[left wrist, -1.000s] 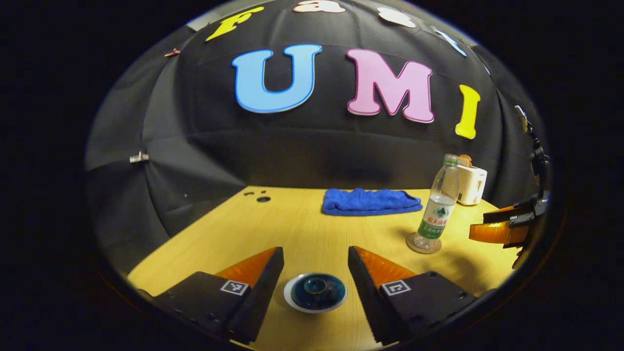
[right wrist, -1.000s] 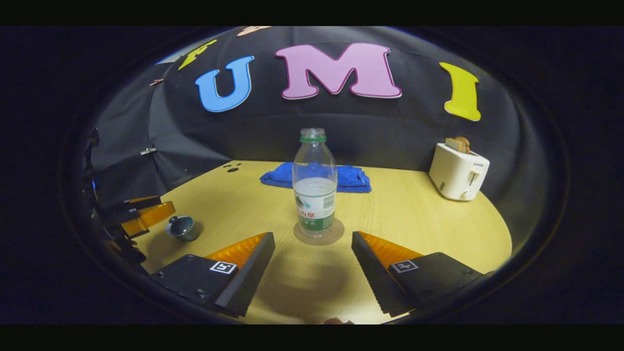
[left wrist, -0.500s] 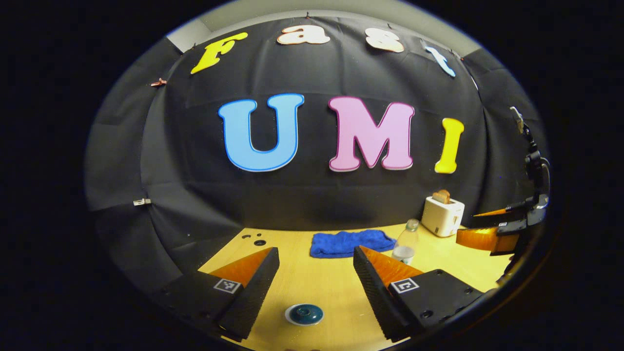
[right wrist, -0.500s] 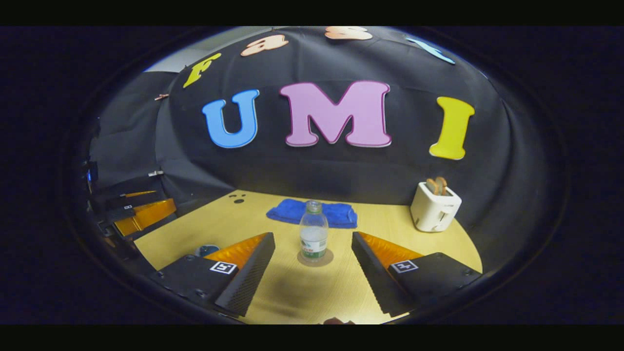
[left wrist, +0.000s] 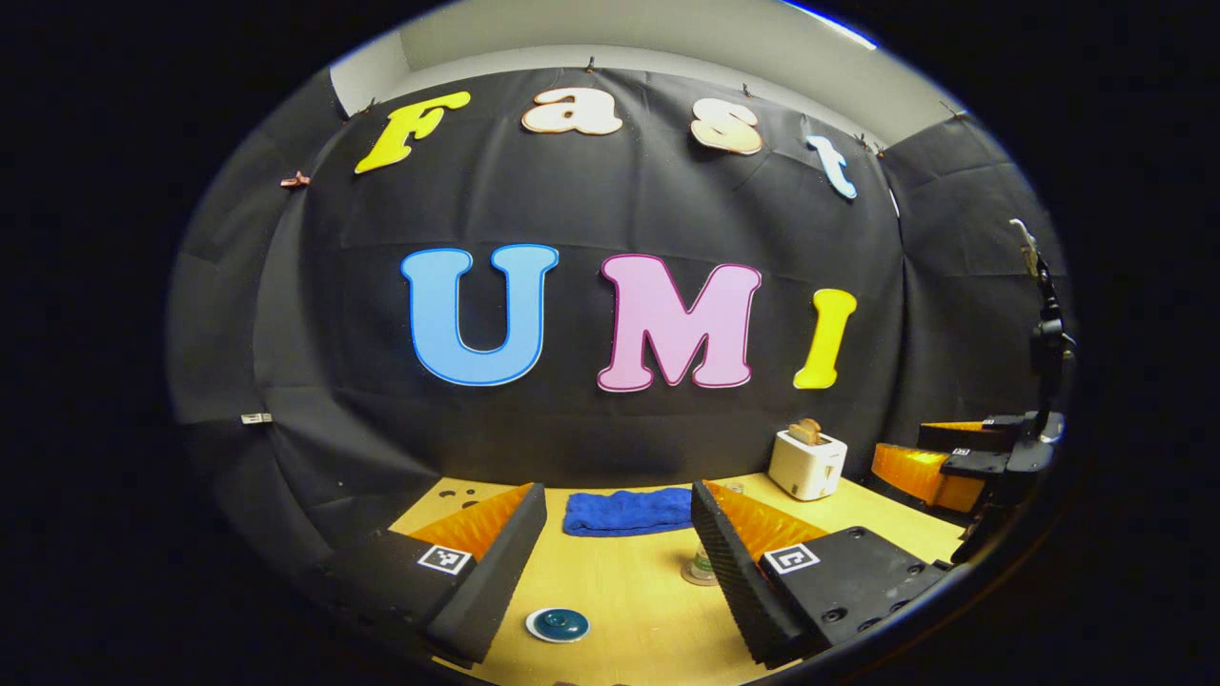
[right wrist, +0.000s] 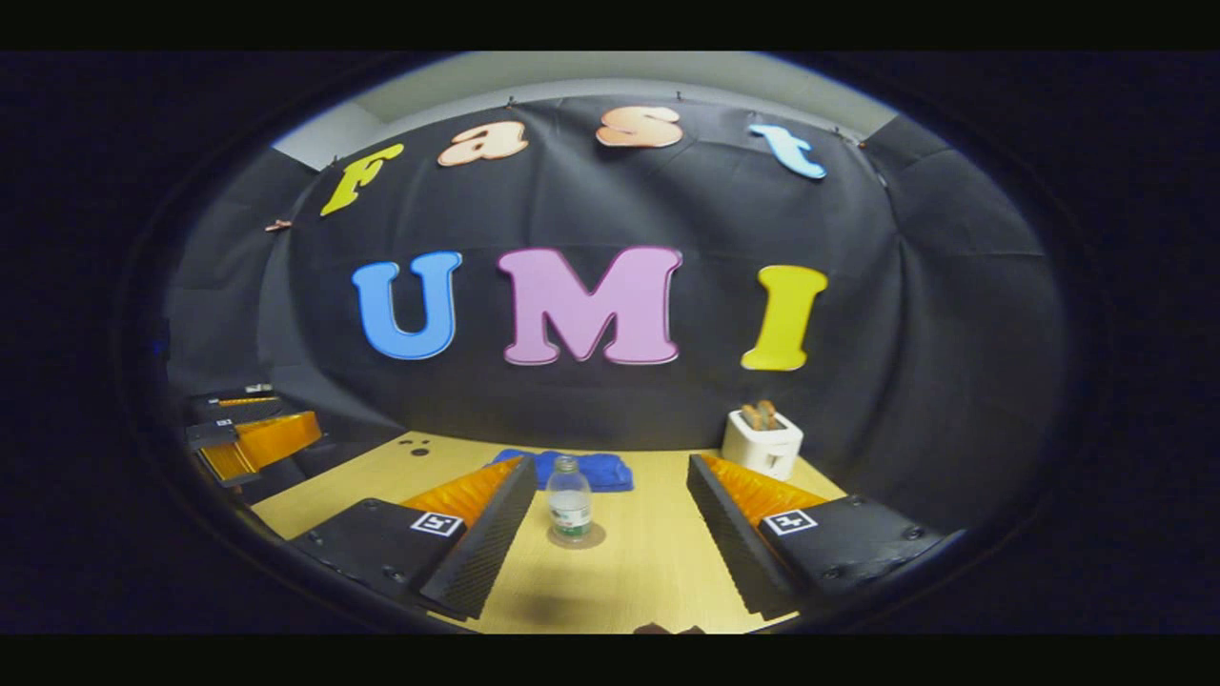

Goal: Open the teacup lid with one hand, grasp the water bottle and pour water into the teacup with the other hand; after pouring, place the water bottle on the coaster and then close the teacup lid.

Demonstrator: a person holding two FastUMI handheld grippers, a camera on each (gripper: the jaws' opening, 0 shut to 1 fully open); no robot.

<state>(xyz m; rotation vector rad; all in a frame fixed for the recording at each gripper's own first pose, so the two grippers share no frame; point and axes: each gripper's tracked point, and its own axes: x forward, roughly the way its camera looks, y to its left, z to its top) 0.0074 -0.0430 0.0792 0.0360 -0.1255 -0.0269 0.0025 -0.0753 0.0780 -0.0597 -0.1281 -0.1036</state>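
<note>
The teacup [left wrist: 558,624], with its dark blue lid on, stands on the table low between the fingers of my left gripper [left wrist: 618,488], which hangs open well above and behind it. The clear water bottle [right wrist: 569,500] stands upright on the round coaster [right wrist: 577,538], far ahead of my open right gripper [right wrist: 611,461]. In the left gripper view the bottle [left wrist: 703,562] and the coaster [left wrist: 694,575] peek out beside the right finger. At the right edge of that view the right gripper [left wrist: 901,446] shows in the air; the left gripper [right wrist: 295,414] shows at the left edge of the right gripper view.
A folded blue towel [left wrist: 624,512] [right wrist: 600,470] lies at the back of the wooden table [left wrist: 629,581] [right wrist: 648,562]. A white toaster [left wrist: 807,462] [right wrist: 762,441] with bread in it stands at the back right. Small holes [right wrist: 419,446] mark the table's far left.
Both grippers have drawn back and up from the table, so teacup, bottle and coaster look smaller and lower. Both have stayed open, and nothing on the table has moved.
</note>
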